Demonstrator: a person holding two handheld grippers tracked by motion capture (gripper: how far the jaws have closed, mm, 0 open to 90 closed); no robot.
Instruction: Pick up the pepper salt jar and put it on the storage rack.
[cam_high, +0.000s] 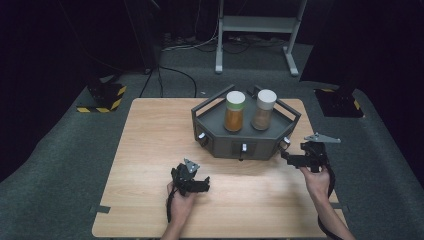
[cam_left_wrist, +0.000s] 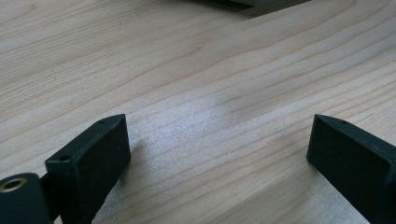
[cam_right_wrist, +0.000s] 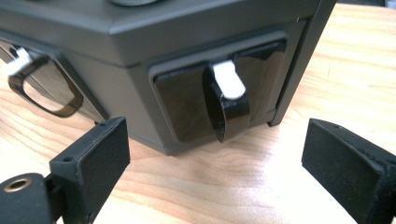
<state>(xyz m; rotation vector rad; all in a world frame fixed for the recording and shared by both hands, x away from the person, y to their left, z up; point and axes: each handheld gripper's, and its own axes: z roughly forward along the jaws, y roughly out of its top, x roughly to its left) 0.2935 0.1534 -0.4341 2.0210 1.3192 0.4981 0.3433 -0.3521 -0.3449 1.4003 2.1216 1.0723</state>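
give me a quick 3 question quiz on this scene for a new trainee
1. True or false: the right gripper has its jaws spread apart, facing a drawer handle on the dark organiser.
2. How many jars stand on top of the organiser?
3. What lies between the jaws of the left gripper? A) a jar B) bare wooden table C) a drawer handle

Key
1. True. The handle with its white tip sits ahead of the open jaws, not gripped.
2. Two: one with orange contents and one with brown contents, side by side.
3. B. The jaws stand open over the table.
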